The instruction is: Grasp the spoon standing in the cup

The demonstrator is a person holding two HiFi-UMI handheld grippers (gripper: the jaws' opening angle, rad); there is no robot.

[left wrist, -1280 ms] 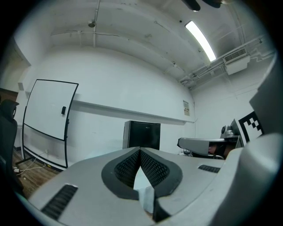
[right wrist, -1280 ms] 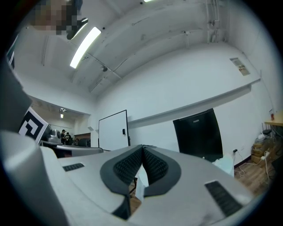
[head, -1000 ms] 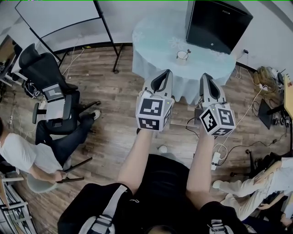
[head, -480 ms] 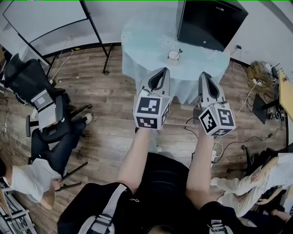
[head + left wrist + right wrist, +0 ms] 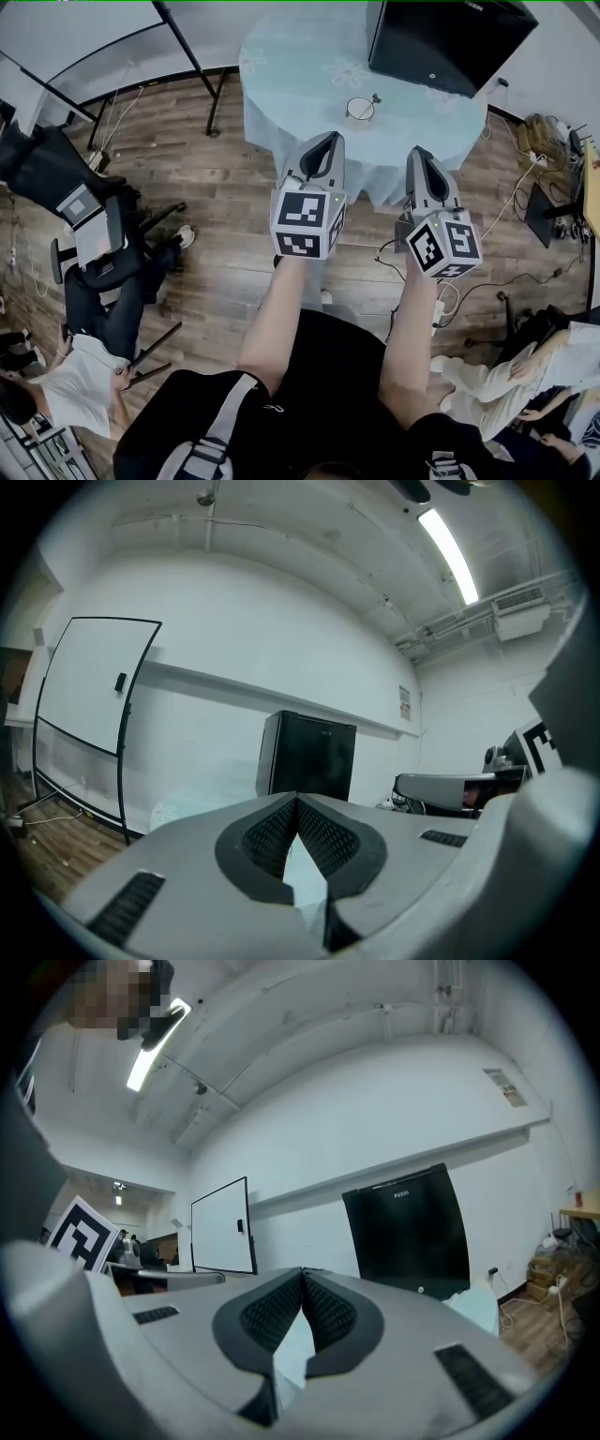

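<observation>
Both claws are pointing forward with nothing in them: we are holding the left claw (image 5: 327, 142) with its jaws pressed together at the tips, and the right claw (image 5: 418, 156) is closed tip to tip in the same way, its ridged pads (image 5: 328, 1312) meeting on air. Ahead of the tips and between the lines of the two claws, well apart from both, the cup (image 5: 359, 109) is sitting on the round table (image 5: 281, 75) with the pale cloth, and a black fridge (image 5: 441, 42) is standing beyond it on the right claw's side. The spoon (image 5: 372, 99) is standing in that cup, its handle leaning over the rim toward the right claw's side and sticking up clear of the cup. We are judging the spoon to be light, thin and stiff, and probably smooth enough to slide between the pads; it is showing too small for us to tell its material. The cup looks small and light too, so a sideways nudge could be tipping it. We are reckoning the best hold is on the bare upper handle, above the rim, with the pads closing across its flat faces, and the jaws will be needing to open before either claw reaches it.
</observation>
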